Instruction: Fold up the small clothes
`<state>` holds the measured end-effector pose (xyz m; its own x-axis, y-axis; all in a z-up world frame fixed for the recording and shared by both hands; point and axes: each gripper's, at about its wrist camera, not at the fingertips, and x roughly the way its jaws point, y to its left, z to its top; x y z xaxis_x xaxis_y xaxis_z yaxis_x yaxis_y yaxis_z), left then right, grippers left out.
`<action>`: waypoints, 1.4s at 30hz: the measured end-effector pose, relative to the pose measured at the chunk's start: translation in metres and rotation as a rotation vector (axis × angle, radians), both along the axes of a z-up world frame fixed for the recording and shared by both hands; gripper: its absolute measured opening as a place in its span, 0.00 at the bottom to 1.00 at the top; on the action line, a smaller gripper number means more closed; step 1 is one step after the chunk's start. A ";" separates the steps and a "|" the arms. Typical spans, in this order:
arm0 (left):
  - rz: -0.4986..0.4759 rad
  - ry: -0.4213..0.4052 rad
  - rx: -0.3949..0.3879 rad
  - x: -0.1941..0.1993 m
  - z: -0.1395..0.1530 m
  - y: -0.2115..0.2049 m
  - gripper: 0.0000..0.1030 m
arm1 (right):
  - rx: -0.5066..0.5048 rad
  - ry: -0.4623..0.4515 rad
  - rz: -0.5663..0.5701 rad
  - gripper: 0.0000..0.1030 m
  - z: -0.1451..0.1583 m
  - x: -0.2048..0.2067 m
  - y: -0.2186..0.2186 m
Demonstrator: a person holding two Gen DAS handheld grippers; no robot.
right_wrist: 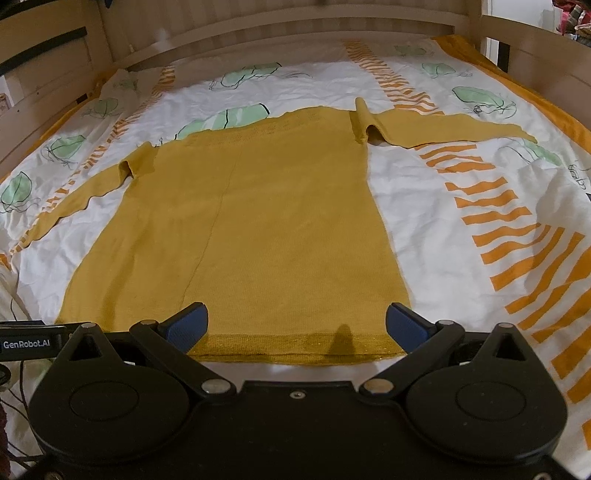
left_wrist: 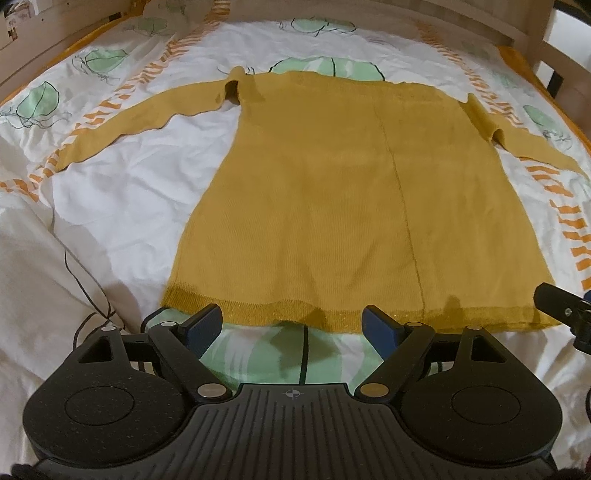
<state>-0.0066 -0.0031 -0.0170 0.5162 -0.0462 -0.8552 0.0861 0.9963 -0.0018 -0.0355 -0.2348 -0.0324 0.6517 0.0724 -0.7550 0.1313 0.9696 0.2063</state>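
A mustard yellow knit sweater (left_wrist: 332,192) lies flat on the bed, hem towards me, both sleeves spread out to the sides. It also shows in the right wrist view (right_wrist: 266,221). My left gripper (left_wrist: 293,323) is open and empty, just short of the hem near its left half. My right gripper (right_wrist: 295,325) is open and empty, its fingers (right_wrist: 186,325) over the hem's right part. Part of the right gripper (left_wrist: 561,306) shows at the right edge of the left wrist view, and the left gripper's body (right_wrist: 29,343) at the left edge of the right wrist view.
The bed sheet (right_wrist: 461,206) is white with orange stripes and green leaf prints. A wooden headboard (right_wrist: 280,33) stands at the far end, wooden rails (right_wrist: 48,74) along the sides. A thin dark cable (left_wrist: 85,284) lies on the sheet at the left.
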 end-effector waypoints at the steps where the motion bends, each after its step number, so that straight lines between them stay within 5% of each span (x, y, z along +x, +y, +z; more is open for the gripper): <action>1: 0.000 0.003 0.000 0.000 0.000 0.000 0.80 | 0.000 0.000 0.001 0.99 0.000 0.000 0.000; 42: 0.037 0.044 -0.016 0.041 -0.009 0.017 0.80 | 0.029 0.052 0.043 0.99 -0.013 0.042 0.001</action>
